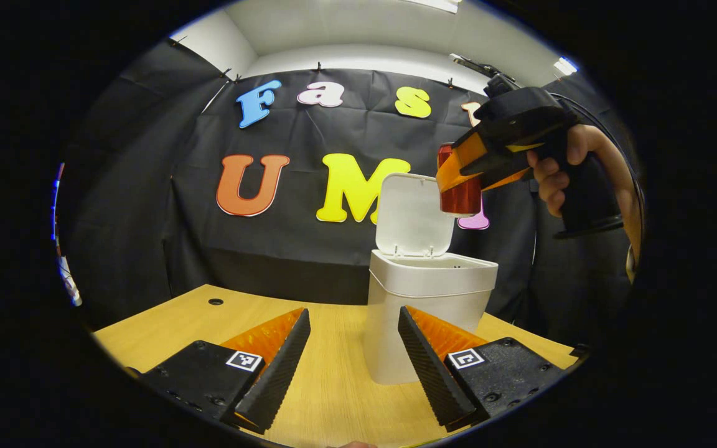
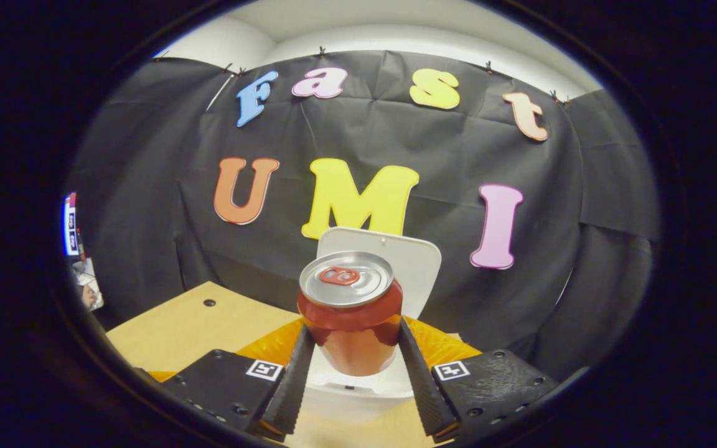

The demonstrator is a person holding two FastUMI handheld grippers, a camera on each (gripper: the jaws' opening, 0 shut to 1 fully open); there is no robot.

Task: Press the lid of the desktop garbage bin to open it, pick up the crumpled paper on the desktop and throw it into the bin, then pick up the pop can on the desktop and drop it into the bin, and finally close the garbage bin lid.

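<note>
A white desktop bin stands on the wooden table with its lid swung up at the back. My left gripper is open, low over the table just in front of the bin, nothing between its fingers. The right gripper, held by a hand, hangs above the bin's right rim with the red pop can. In the right gripper view the can stands upright between both fingers of my right gripper, over the bin's opening, with the lid behind it.
The wooden table has a small round hole at its far left. Black cloth walls close in behind and to both sides. Bare tabletop lies left of the bin.
</note>
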